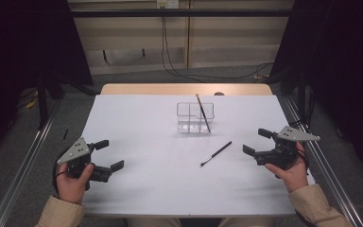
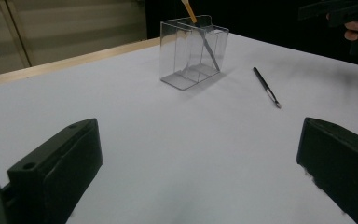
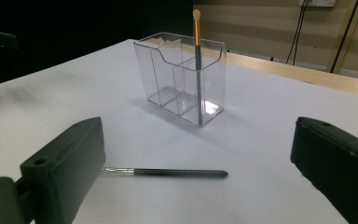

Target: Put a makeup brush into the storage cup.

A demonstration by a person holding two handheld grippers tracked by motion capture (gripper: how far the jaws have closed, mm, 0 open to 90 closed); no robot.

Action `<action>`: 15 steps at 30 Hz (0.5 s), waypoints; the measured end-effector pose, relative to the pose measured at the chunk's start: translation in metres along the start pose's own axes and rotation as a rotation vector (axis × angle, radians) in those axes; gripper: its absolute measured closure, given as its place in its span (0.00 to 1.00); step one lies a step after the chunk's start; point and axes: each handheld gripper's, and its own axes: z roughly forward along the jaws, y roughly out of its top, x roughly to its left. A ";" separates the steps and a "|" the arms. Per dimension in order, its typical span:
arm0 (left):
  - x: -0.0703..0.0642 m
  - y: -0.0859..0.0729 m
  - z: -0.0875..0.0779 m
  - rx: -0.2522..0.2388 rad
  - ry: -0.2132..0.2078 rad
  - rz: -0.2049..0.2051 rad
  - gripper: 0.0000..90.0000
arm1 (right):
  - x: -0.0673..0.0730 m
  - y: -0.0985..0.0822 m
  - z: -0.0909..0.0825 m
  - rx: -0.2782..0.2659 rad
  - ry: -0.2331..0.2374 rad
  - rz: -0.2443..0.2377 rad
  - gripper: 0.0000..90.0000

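**Risks around the loose brush beside the clear organiser**

Nearest the camera in the right gripper view, the two black jaws of the right gripper (image 3: 200, 163) are seen spread wide with nothing held between them, and the loose black-handled brush (image 3: 163, 172) lies flat on the white table cover (image 3: 270, 140) just past them, on the near side of the clear three-compartment organiser (image 3: 182, 79). In the high view the left gripper (image 1: 105, 156) is likewise held with its jaws apart and empty, well off to the left of the organiser. A second brush with an orange handle (image 3: 197, 51) is stood in the organiser's right end compartment, leaning against its wall.

The work in hand is judged to be the placing of the loose brush into the organiser. Several things could go wrong. The brush is thin and lies flat, so it could be rolled or pushed away if the jaws are lowered unevenly, and the table cover could be pinched along with it. If the brush is gripped far from its middle, it could swing when lifted. The organiser looks light and is not held down; it could be tipped or shoved if struck by the brush tip, and the leaning orange-handled brush could be knocked out
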 end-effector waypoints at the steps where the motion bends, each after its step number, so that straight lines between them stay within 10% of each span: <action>1: 0.000 0.000 0.000 0.000 0.000 0.001 0.00 | 0.000 -0.001 -0.001 0.000 -0.001 0.003 0.03; 15: 0.000 0.000 0.000 0.000 0.000 0.002 0.00 | -0.003 -0.007 -0.018 -0.004 -0.024 0.014 0.03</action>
